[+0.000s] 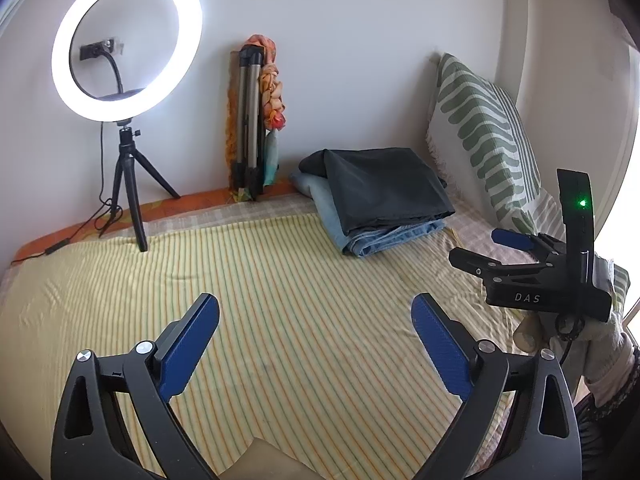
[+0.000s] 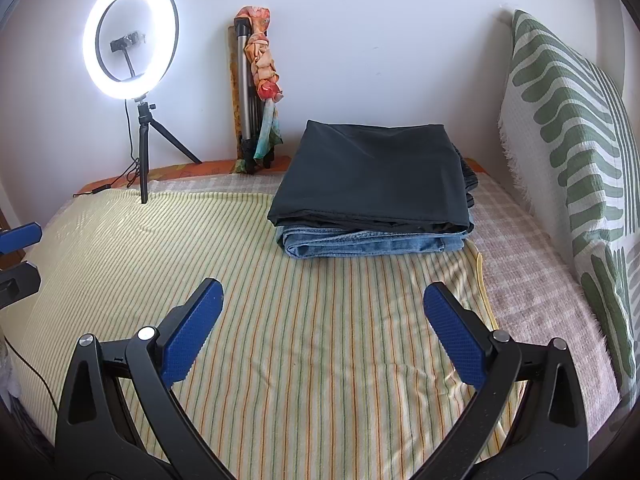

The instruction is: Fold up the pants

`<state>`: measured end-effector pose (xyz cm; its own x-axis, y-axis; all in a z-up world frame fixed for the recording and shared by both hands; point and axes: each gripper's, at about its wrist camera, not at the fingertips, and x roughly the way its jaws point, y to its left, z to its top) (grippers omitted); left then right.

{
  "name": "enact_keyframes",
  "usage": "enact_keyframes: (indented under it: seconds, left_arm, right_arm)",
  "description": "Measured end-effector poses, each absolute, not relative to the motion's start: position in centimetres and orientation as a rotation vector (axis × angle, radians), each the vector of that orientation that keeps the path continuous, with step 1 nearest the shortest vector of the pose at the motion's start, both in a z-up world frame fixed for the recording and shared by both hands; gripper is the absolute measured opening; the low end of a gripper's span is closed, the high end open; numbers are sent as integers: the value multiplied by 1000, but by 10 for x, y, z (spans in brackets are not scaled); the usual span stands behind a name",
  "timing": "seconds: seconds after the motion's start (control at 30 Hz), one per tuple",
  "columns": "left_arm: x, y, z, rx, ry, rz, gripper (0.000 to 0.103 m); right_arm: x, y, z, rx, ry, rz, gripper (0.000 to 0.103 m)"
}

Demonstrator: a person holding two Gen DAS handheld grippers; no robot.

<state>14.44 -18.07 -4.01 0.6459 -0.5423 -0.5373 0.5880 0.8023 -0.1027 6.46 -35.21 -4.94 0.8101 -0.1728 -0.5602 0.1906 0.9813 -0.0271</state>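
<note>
Gloved hand (image 1: 600, 356): left view only

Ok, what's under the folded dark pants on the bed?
Folded blue jeans lie under the dark pants, their edges showing in front. The rest is covered, so anything lower in the pile stays hidden.

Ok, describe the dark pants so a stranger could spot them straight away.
Start at the bed with the striped yellow sheet, then look toward the far wall, left of the green-patterned pillow. A folded stack sits there; the dark pants are its top layer. They are smooth and charcoal, unlike the light blue jeans underneath.
</note>
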Motion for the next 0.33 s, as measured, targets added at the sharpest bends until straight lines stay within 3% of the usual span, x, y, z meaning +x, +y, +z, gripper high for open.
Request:
enact_keyframes:
  seconds: [0.33]
  left_arm:
    - [138, -180, -36, 92, 542, -673, 97]
  right_arm:
    - [62, -351, -51, 36, 599, -193, 102]
